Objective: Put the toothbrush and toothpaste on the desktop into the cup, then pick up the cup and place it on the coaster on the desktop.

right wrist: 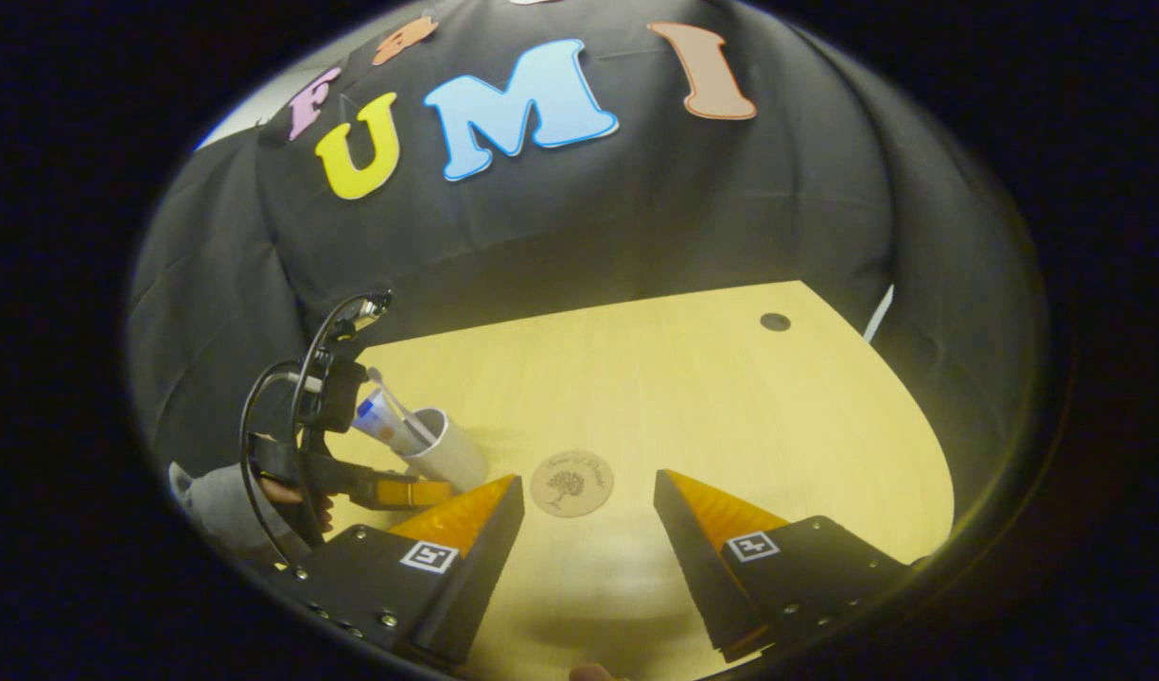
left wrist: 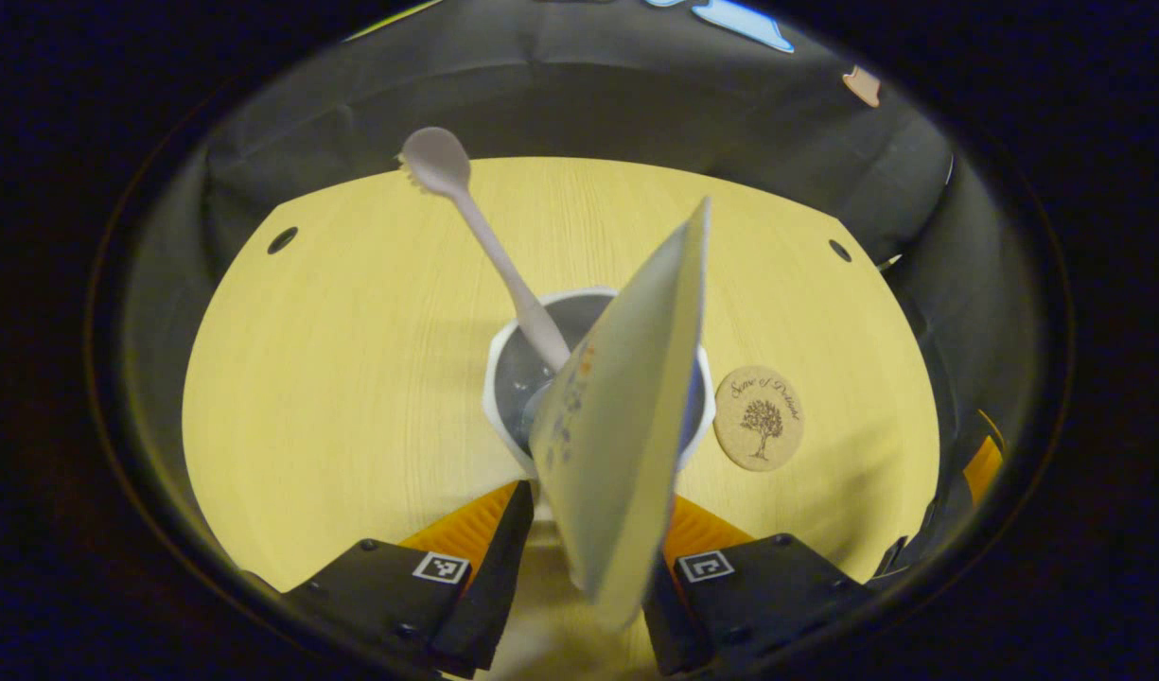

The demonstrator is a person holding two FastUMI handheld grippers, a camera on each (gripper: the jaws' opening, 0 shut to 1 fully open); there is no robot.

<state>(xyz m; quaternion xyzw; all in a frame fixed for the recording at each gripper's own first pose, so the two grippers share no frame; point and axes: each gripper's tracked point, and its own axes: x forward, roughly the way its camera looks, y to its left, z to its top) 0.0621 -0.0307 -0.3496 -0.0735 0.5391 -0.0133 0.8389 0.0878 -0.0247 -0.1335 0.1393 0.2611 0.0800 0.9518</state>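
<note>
A white cup [left wrist: 492, 378] stands on the yellow desktop [left wrist: 352, 378]. In it a pale toothbrush [left wrist: 489, 246] leans away, head up, and a toothpaste tube [left wrist: 626, 397] tilts back toward the camera, over the gap between the fingers. My left gripper [left wrist: 600, 492] is open just in front of the cup. The round cork coaster [left wrist: 759, 418] lies bare to the cup's right. In the right gripper view, my right gripper [right wrist: 587, 476] hangs open above the desk, with the coaster [right wrist: 571, 482] just beyond its tips. The cup [right wrist: 447, 454], tube [right wrist: 378, 421] and left gripper [right wrist: 404, 492] are at the left.
The desktop has small round holes near its far corners [left wrist: 282, 239] [right wrist: 775, 322]. Black cloth walls close it in behind and on both sides. A hand in a grey sleeve [right wrist: 224, 501] holds the left gripper at the desk's left edge.
</note>
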